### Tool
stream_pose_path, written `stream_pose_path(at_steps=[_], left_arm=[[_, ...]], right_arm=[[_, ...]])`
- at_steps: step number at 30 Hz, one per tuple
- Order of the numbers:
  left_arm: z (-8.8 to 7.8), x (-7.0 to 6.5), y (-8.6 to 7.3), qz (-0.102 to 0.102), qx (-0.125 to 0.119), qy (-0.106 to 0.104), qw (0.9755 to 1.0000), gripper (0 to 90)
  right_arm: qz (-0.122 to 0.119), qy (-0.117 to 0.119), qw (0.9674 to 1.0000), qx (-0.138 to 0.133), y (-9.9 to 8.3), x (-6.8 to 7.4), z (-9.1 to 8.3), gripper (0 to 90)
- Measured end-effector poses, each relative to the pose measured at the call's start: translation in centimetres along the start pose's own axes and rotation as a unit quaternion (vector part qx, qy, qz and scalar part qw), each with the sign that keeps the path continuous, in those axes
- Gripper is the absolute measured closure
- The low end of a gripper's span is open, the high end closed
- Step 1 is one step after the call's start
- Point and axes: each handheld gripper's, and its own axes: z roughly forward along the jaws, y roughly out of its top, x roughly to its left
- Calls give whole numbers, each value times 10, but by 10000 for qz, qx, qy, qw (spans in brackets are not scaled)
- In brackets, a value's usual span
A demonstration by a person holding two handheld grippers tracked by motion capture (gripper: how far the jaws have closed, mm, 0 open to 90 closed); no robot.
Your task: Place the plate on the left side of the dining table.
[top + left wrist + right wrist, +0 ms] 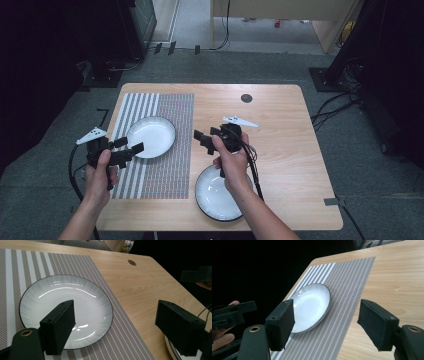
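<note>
1. A person is holding a left hand-held gripper (131, 145) and a right hand-held gripper (204, 138) above a wooden surface (280, 130).
2. The left hand-held gripper is hanging over the near left part of a striped mat (172, 150). Its jaws are spread wide apart and nothing is sitting between them.
3. A white plate with a dark rim (150, 136) is lying flat on the striped mat, just past the tips of the left hand-held gripper. The jaws are not touching it.
4. In the left gripper view, that plate (65, 311) is lying behind the left jaw, and the mat (30, 265) is showing all around it.
5. The right hand-held gripper is floating over the middle of the surface, just beside the right edge of the mat. Its jaws are pointing toward the plate on the mat, and they are spread apart and holding nothing.
6. In the right gripper view, the plate on the mat (312, 306) is lying well beyond the jaws.
7. A second white plate (215, 192) is resting on the bare wood near the front edge, partly hidden under the right hand (231, 162).
8. The second plate is probably the pale rim peeking out at the bottom right of the left gripper view, but that bit is too small to be sure.
9. A small dark round hole (246, 98) is sitting near the far edge of the surface.
</note>
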Motion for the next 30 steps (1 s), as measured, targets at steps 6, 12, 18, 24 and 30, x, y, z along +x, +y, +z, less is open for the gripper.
stream_pose_path(at_steps=[6, 12, 18, 24, 30], left_arm=[[-1, -21, -7, 155, -6, -97, 9998, 162], [1, -39, -16, 248, -58, -158, 9996, 162], [5, -47, -34, 151, -178, -175, 9996, 162], [8, -46, -51, 76, -161, -79, 9998, 162], [7, -44, -62, 86, -129, -12, 9999, 162]], right_arm=[[-165, -158, 9996, -140, -7, -10, -24, 292], [-279, -248, 9989, -273, -15, -21, -47, 291], [-449, -394, 9976, -339, -27, -34, -68, 283], [-362, -494, 9975, -362, -39, -55, -88, 283], [-451, -617, 9964, -372, -48, -69, -103, 283]])
